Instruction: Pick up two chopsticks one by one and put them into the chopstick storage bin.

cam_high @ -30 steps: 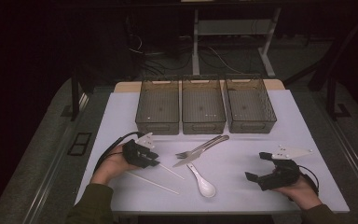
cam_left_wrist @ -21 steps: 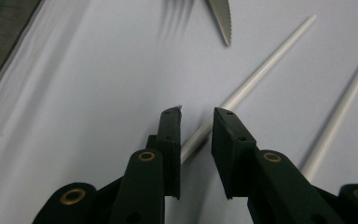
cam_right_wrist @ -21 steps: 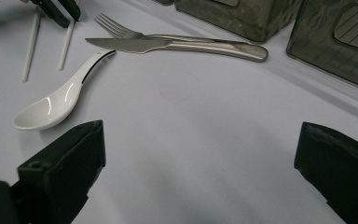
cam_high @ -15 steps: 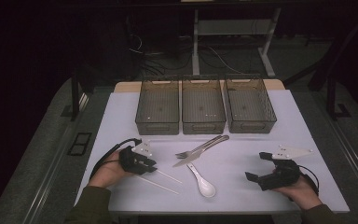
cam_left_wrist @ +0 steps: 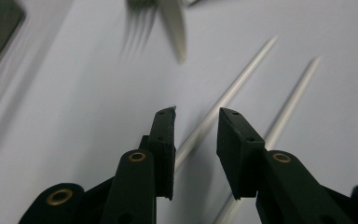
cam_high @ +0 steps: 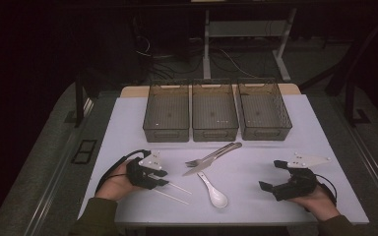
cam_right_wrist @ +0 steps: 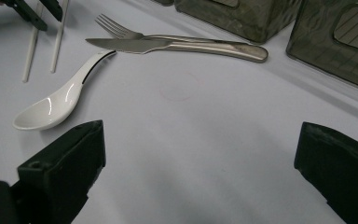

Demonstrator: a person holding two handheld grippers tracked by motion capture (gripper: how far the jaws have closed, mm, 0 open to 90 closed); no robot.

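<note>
A thin white chopstick (cam_left_wrist: 223, 100) is straddled by the slightly parted left claw (cam_left_wrist: 196, 116) on the tabletop (cam_high: 256, 162). It is judged light, stiff and slippery, best pinched mid-length. The right claw (cam_right_wrist: 200, 158) is held wide open, empty.

Chopsticks (cam_high: 174, 191) lie left of spoon (cam_high: 214, 191), trays (cam_high: 215, 110) behind.
</note>
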